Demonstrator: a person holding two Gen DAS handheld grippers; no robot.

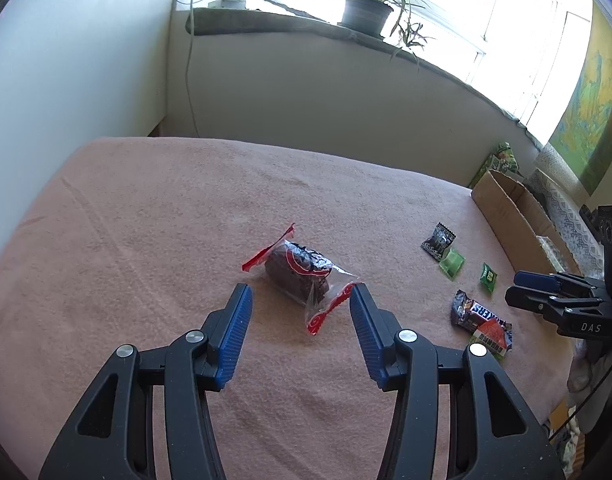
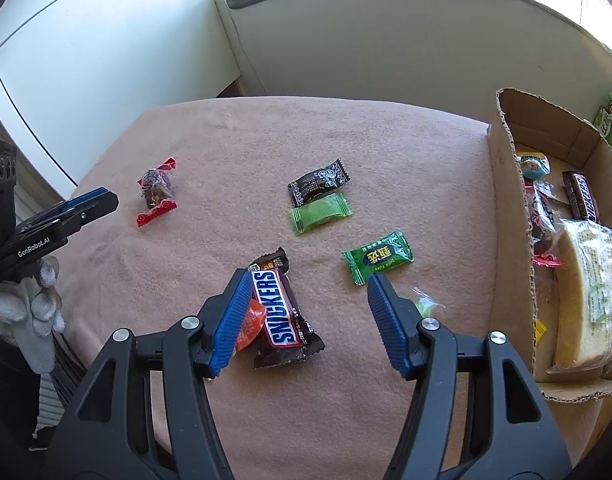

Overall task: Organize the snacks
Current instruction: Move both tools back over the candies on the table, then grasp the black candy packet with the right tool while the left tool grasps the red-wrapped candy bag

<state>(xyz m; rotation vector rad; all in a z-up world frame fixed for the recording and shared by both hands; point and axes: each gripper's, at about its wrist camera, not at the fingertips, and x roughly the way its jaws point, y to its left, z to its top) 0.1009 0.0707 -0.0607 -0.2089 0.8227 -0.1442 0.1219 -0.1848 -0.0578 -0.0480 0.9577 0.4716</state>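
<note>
Right wrist: orange wrapper [image 2: 249, 326] under Snickers bar [image 2: 283, 312]; cardboard box [image 2: 510, 216] beside.

loose wrapped snacks [image 2: 283, 312] on pink blanket beside open cardboard box [image 2: 510, 200]

left tongs [image 1: 299, 300] gape over a red-ended cake packet [image 1: 301, 276] on the pink blanket [image 1: 145, 220]

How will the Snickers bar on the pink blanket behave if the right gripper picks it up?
The Snickers bar looks small and probably light and fairly stiff. Its glossy wrapper may slip between the pads. It partly lies on an orange packet, which might shift too.
</note>
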